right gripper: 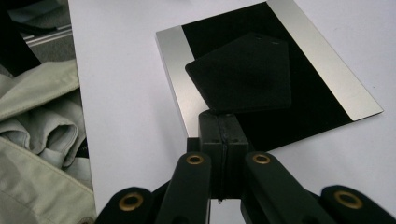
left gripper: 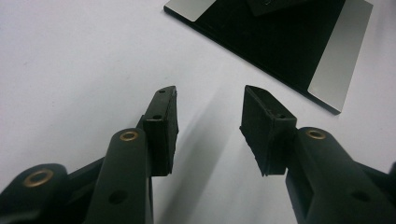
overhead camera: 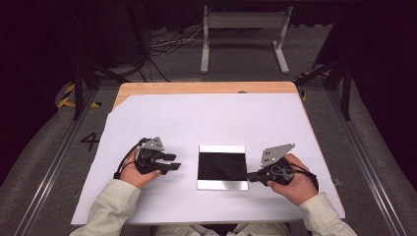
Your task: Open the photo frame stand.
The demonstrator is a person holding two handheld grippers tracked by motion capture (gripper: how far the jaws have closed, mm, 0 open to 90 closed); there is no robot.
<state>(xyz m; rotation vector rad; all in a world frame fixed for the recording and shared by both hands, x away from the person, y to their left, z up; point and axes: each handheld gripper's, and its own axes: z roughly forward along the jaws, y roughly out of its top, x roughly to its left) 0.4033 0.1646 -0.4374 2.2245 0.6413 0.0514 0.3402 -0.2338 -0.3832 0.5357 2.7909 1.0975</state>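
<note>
Plate: a flat square plate (overhead camera: 222, 167), black in the middle with a silvery strip along two opposite edges, lies on the white sheet (overhead camera: 211, 118) between the two hands.
Right gripper: the right gripper (overhead camera: 252, 176) has its jaws pressed together with nothing between them, the tips at the plate's near right corner (whether they touch its surface cannot be told); the black middle mirrors the gripper's three-cornered plate.
Left gripper: the left gripper (overhead camera: 175, 162) rests left of the plate, just beside it and apart, jaws spread over bare sheet, pointing toward the plate.
Table: a wooden table (overhead camera: 206, 87) edge shows beyond the sheet.
Sleeves: pale sleeves (overhead camera: 110, 209) come in from the bottom.
</note>
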